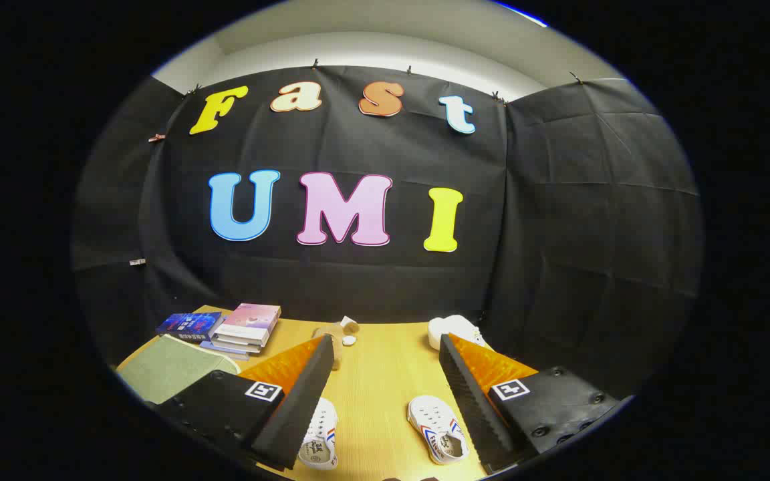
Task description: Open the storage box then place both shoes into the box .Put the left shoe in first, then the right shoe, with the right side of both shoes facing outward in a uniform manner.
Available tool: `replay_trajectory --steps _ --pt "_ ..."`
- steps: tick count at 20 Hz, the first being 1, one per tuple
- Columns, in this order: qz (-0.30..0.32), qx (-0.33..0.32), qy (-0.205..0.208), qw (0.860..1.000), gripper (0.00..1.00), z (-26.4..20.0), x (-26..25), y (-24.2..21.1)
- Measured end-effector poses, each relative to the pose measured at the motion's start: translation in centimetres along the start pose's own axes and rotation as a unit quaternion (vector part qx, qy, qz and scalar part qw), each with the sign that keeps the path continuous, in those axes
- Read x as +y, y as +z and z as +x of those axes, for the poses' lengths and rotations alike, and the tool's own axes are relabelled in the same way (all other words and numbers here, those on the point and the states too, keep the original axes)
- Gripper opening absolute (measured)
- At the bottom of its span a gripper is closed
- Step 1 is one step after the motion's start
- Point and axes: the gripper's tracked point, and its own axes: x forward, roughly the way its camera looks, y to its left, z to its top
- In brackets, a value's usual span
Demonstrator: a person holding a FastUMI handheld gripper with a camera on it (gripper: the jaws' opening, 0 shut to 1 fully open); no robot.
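Left shoe [320, 434] half behind jaws

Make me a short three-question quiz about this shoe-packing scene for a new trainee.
1. True or false: the gripper is shut on a shoe.
2. Where do the two white shoes lie? A) stacked on the books B) on the wooden table, one by each finger C) on the green mat
3. Fill in: the stack of books sits just beyond the green ____.

Key:
1. False. The fingers stand wide apart with nothing between them but table.
2. B. The one shoe lies by the left finger, the other shoe by the right finger.
3. Mat.
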Motion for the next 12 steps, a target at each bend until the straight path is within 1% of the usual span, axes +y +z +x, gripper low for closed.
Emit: replay_trajectory --steps 4,7,12 --pt "0.011 0.005 0.001 1.000 0.98 0.24 -0.03 -0.30" --pt "0.003 0.006 0.000 1.000 0.98 0.22 -0.15 -0.58" --pt "0.005 0.016 0.001 1.000 0.98 0.39 -0.26 -1.10"
